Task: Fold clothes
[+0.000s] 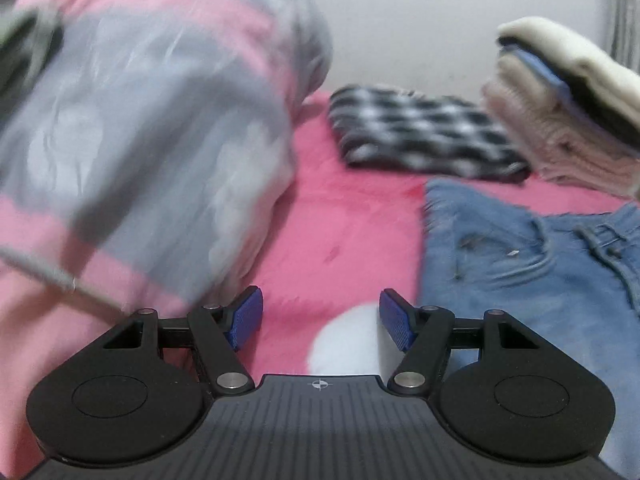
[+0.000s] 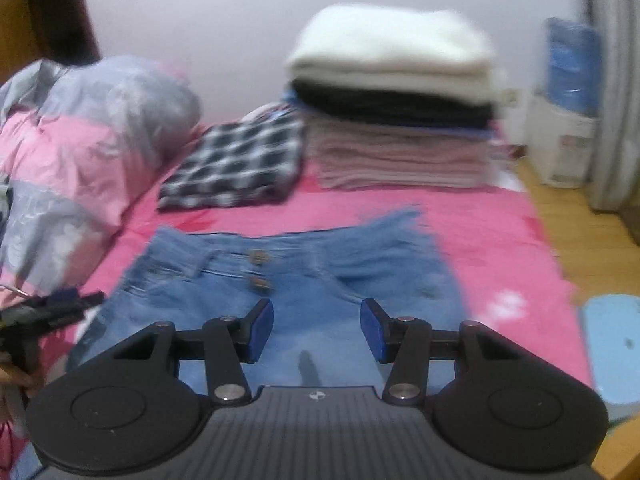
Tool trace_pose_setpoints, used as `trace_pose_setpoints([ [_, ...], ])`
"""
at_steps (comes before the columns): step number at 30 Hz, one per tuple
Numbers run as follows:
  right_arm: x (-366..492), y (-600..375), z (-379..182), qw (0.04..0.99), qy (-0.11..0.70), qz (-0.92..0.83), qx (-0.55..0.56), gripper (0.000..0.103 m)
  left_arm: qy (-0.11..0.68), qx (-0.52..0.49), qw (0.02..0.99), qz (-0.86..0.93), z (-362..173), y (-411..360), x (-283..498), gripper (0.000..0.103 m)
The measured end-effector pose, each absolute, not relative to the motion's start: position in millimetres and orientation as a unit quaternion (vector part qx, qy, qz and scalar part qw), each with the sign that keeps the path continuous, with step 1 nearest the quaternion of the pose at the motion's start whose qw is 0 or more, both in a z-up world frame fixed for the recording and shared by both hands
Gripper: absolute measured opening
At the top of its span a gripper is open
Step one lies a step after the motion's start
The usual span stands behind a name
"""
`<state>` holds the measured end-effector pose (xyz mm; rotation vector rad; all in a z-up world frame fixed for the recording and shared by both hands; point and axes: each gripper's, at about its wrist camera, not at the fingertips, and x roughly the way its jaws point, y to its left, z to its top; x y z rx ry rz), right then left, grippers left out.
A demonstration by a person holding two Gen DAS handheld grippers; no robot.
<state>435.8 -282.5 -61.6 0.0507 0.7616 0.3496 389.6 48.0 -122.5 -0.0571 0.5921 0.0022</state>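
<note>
Blue denim shorts point(image 2: 288, 280) lie flat on the pink bedsheet point(image 2: 480, 224), waistband and two buttons facing up. They also show at the right of the left wrist view point(image 1: 520, 264). My right gripper point(image 2: 317, 330) is open and empty, hovering over the near part of the shorts. My left gripper point(image 1: 321, 322) is open and empty above the pink sheet point(image 1: 344, 216), just left of the shorts. The left gripper also shows at the left edge of the right wrist view point(image 2: 60, 304).
A folded black-and-white checked garment point(image 2: 236, 168) lies behind the shorts. A tall stack of folded clothes point(image 2: 400, 108) stands at the back right. A pink and grey duvet point(image 2: 80, 140) is heaped at the left. Wooden floor point(image 2: 580, 232) lies beyond the bed's right edge.
</note>
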Motion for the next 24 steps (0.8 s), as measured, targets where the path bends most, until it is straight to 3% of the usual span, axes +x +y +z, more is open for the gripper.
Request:
trace_pose_setpoints([
  [8, 516.1, -217.0, -92.6, 0.906, 0.397, 0.114, -0.095, 0.051, 0.285, -0.051, 0.957, -0.022, -125.4, 62.2, 384.4, 0.063],
  [12, 530.6, -221.3, -111.4, 0.899, 0.418, 0.098, -0.085, 0.039, 0.261, -0.041, 0.962, -0.061, -102.8, 55.1, 387.0, 0.062],
  [15, 532.4, -227.9, -113.1, 0.901, 0.420, 0.090, -0.057, 0.012, 0.262, -0.018, 0.958, -0.117, -81.6, 30.8, 401.4, 0.062],
  [20, 532.8, -233.1, -112.8, 0.901, 0.422, 0.092, -0.029, 0.011, 0.292, 0.011, 0.940, -0.178, -74.8, -22.1, 447.1, 0.062],
  [22, 531.8, -234.6, -111.6, 0.903, 0.419, 0.092, -0.026, 0.012, 0.312, 0.016, 0.935, -0.166, -86.7, -37.0, 465.6, 0.051],
  [24, 530.8, -236.0, -110.4, 0.905, 0.415, 0.092, -0.023, 0.015, 0.333, 0.025, 0.930, -0.152, -99.1, -47.8, 480.7, 0.049],
])
